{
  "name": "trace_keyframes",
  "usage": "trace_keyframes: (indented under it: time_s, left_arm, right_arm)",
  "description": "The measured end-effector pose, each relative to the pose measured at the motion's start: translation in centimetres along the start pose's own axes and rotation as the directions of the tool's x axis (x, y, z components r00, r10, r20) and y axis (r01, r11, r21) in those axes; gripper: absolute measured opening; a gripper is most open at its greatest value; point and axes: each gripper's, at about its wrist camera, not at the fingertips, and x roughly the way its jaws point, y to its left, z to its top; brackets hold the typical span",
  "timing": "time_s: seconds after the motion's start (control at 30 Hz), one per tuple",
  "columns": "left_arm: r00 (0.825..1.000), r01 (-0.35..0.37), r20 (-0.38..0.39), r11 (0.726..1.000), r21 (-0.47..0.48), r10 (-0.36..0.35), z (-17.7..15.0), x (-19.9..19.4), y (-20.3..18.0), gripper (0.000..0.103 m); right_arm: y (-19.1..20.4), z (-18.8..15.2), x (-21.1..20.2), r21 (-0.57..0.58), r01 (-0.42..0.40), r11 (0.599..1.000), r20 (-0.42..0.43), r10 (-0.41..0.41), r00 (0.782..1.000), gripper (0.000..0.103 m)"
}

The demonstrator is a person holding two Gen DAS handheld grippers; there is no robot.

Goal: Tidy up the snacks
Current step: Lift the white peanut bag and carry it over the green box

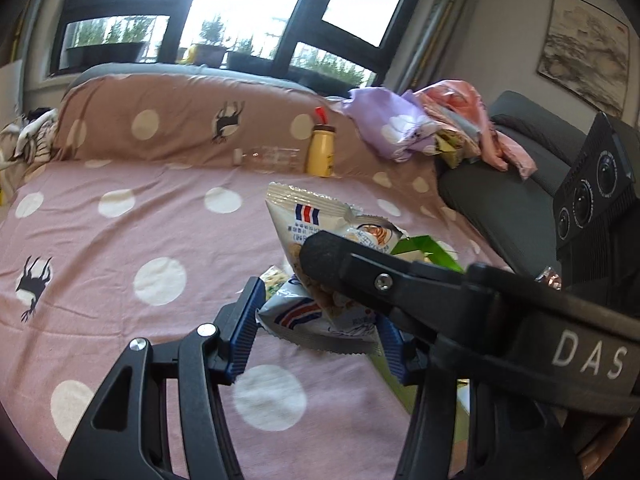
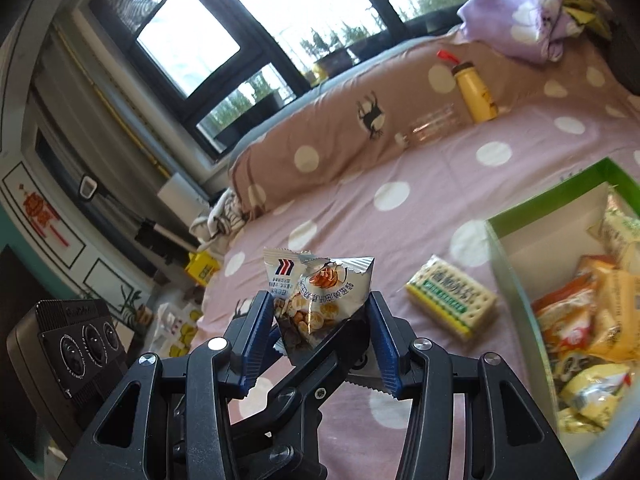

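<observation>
A snack bag (image 2: 320, 304) is pinched between the right gripper (image 2: 320, 334) pads, and held up over the bedspread (image 2: 400, 168). Same bag, or maybe two, is clamped by the left gripper (image 1: 316, 330) too – tough call. If it's pulled both ways, it could get torn or slipped loose. A cracker pack (image 2: 450, 302) is left just beside the box (image 2: 540, 204), whose far side is cut off.
</observation>
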Motion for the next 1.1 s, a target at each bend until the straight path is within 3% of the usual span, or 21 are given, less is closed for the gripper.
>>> trace_keyframes:
  time_s: [0.27,0.6,1.1]
  left_arm:
    - [0.997,0.075,-0.022,0.992,0.101,-0.074,1.3,1.7,-4.5,0.054]
    - [0.984,0.165,-0.105,0.964,0.210,-0.145,1.9,5.7,-10.0,0.054]
    - [0.928,0.265,-0.316,0.944,0.195,-0.196,0.0,12.0,-14.3,0.054]
  right_arm:
    - [-3.0,1.1,-3.7,0.063,0.046,0.997,0.088,-0.052,0.995,0.051]
    - [-8.2,1.8,-7.2,0.197,0.094,0.976,0.165,-0.128,0.978,0.051]
    - [-15.4,1.3,-8.3,0.408,0.201,0.890,0.086,-0.257,0.963,0.051]
